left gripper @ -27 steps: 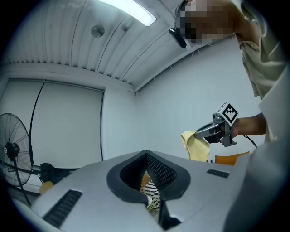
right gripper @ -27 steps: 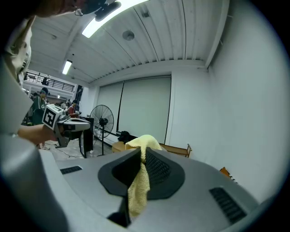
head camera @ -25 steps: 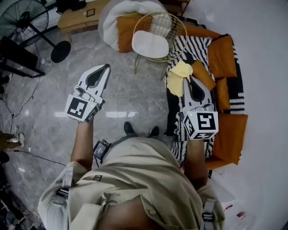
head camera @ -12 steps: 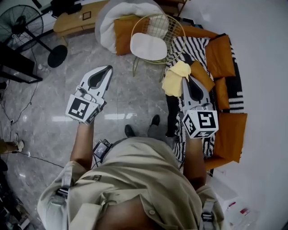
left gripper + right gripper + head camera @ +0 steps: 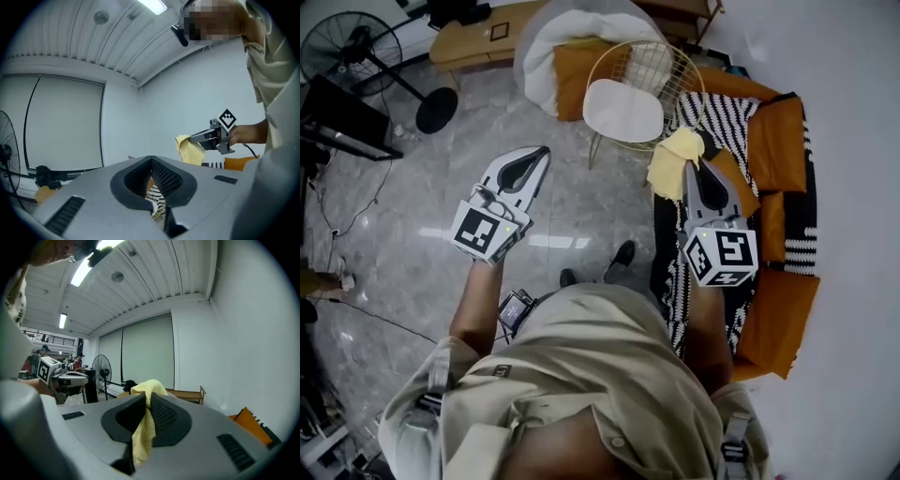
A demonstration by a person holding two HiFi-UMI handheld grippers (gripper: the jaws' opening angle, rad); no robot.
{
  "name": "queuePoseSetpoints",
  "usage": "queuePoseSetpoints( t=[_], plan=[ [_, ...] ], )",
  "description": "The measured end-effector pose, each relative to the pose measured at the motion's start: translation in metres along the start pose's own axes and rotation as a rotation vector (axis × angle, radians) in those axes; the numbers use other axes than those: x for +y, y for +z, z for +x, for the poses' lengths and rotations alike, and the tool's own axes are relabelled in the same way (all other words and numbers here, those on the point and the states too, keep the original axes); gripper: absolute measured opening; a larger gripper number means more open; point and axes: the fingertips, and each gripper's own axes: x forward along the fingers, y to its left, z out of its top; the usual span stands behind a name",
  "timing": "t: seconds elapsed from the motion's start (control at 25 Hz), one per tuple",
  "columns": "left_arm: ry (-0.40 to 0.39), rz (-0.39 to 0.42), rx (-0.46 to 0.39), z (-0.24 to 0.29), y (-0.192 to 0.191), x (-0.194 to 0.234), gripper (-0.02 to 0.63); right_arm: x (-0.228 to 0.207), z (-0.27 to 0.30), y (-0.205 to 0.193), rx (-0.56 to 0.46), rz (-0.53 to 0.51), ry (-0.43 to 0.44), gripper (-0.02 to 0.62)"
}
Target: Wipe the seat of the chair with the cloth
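Note:
The chair has a white seat (image 5: 623,108) in a gold wire frame (image 5: 680,70) and stands on the marble floor ahead of me. A yellow cloth (image 5: 673,161) (image 5: 143,427) hangs from my right gripper (image 5: 692,169) (image 5: 146,397), which is shut on it in the air, just right of and short of the seat. My left gripper (image 5: 539,152) (image 5: 151,159) is shut with nothing in it, held over the floor to the left of the chair. The left gripper view shows the right gripper (image 5: 206,137) and the cloth (image 5: 190,149) from the side.
A black-and-white striped couch (image 5: 722,122) with orange cushions (image 5: 778,141) runs along the right wall. A white beanbag (image 5: 553,42) lies behind the chair. A standing fan (image 5: 356,47), a wooden bench (image 5: 487,33) and floor cables (image 5: 356,211) are at the left.
The person's feet have stepped and the chair sits slightly lower in the head view. Both grippers keep their hold and pose; the cloth stays in the right one.

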Motion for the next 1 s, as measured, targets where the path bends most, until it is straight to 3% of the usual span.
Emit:
queuePoseSetpoints(
  t=[0.52,0.64,0.76,1.0],
  plan=[
    [0.085,-0.011,0.018,0.114,0.009,-0.003,0.017,-0.102,0.080,0.008,0.003,0.007,0.117,0.044],
    [0.101,0.007,-0.007,0.130,0.010,-0.002,0.017,-0.115,0.092,0.007,0.006,0.004,0.140,0.044],
    [0.115,-0.016,0.046,0.139,0.010,0.003,0.017,-0.124,0.104,0.008,0.014,0.013,0.147,0.044],
    [0.115,-0.001,0.059,0.159,0.004,0.033,0.017,-0.130,0.124,-0.001,0.035,0.029,0.133,0.044]
  ],
)
